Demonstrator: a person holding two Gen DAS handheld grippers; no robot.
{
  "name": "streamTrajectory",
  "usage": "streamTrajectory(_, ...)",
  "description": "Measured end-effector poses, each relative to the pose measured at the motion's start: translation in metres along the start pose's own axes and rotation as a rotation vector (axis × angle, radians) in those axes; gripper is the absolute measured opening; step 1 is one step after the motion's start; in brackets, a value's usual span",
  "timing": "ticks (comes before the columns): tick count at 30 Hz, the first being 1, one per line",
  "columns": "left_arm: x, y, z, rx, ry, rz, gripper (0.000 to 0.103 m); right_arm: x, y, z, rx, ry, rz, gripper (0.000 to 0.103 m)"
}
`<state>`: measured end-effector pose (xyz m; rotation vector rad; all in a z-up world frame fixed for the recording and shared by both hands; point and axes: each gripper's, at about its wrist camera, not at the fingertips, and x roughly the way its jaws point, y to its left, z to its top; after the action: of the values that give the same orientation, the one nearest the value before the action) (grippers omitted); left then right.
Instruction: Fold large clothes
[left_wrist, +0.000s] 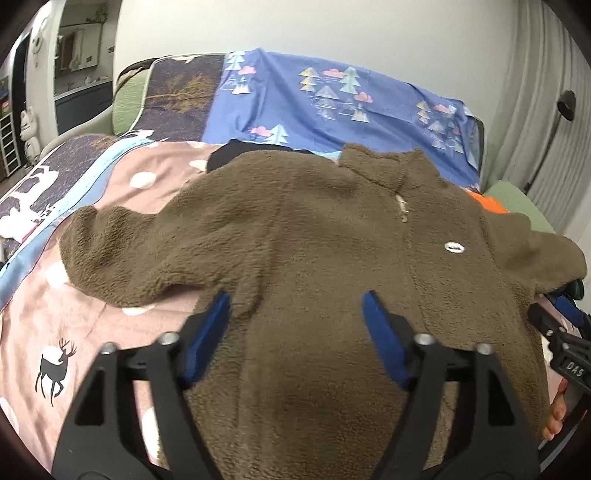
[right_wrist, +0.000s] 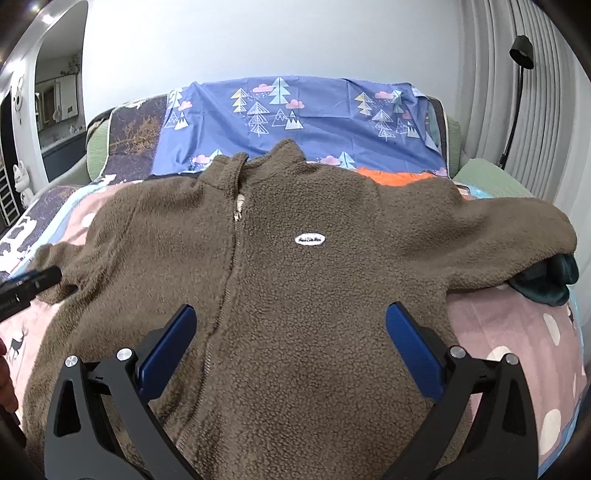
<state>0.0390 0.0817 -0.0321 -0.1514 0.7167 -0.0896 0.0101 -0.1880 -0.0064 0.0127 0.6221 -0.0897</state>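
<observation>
The brown fleece jacket lies front-up on the bed, its hem cut off at the bottom of both views. Its right sleeve covers part of a dark teal garment; an orange cloth peeks from behind the shoulder. The collar points toward the far wall, the zip running lengthwise away from the cameras. Left tongs and right tongs both stand wide above the fleece, gripping nothing.

One brown fleece jacket (zipped), two grippers, one orange garment, one floor lamp

Both wrist views close above jacket
</observation>
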Motion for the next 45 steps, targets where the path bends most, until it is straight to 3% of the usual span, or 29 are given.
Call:
streamTrajectory(3,0.004,0.041,0.002,-0.087,-0.012,0.018,0.088,0.006,-0.001,0.000,0.003,0.011,0.026,0.102)
streamTrajectory(10,0.054,0.243,-0.010,-0.576,0.034,0.215,0.086,0.021,-0.007,-0.004,0.021,0.059,0.090,0.102)
streamTrajectory(15,0.098,0.315,-0.017,-0.779,0.061,0.177,0.086,0.026,0.000,-0.001,-0.034,0.022,0.094,0.102)
streamTrajectory(16,0.104,0.322,-0.015,-0.805,0.038,0.139,0.076,0.028,0.000,-0.001,-0.041,0.025,0.103,0.102)
streamTrajectory(17,0.110,0.325,-0.013,-0.815,0.017,0.089,0.042,0.031,0.000,-0.001,-0.053,0.036,0.112,0.102)
streamTrajectory(18,0.114,0.326,-0.011,-0.823,0.020,0.054,0.022,0.036,0.000,0.000,-0.059,0.054,0.119,0.102)
streamTrajectory(20,0.111,0.320,0.002,-0.831,0.001,0.016,0.015,0.039,-0.003,0.000,-0.048,0.066,0.130,0.102)
streamTrajectory(24,0.059,0.253,0.065,-0.579,-0.173,0.016,0.013,0.043,-0.019,0.008,-0.029,0.050,0.106,0.102)
streamTrajectory(27,0.020,0.161,0.115,-0.319,-0.278,-0.082,0.013,0.043,-0.034,0.012,0.011,0.038,0.102,0.102)
streamTrajectory(29,0.001,0.082,0.130,-0.125,-0.320,-0.160,0.013,0.042,-0.044,0.014,0.044,0.028,0.103,0.102)
streamTrajectory(33,0.011,-0.067,0.127,0.237,-0.296,-0.262,0.016,0.032,-0.071,0.011,0.132,0.013,0.089,0.102)
streamTrajectory(36,0.054,-0.162,0.087,0.468,-0.167,-0.303,0.037,0.026,-0.093,0.002,0.174,0.033,0.069,0.102)
streamTrajectory(37,0.064,-0.176,0.075,0.500,-0.129,-0.314,0.052,0.025,-0.098,0.000,0.178,0.039,0.064,0.102)
streamTrajectory(38,0.074,-0.188,0.060,0.530,-0.089,-0.325,0.058,0.022,-0.106,-0.004,0.184,0.047,0.055,0.102)
streamTrajectory(42,0.093,-0.188,0.017,0.571,0.023,-0.374,0.058,0.020,-0.117,-0.010,0.159,0.067,0.070,0.102)
streamTrajectory(45,0.079,-0.159,0.022,0.553,-0.001,-0.393,0.061,0.027,-0.104,-0.006,0.086,0.078,0.102,0.102)
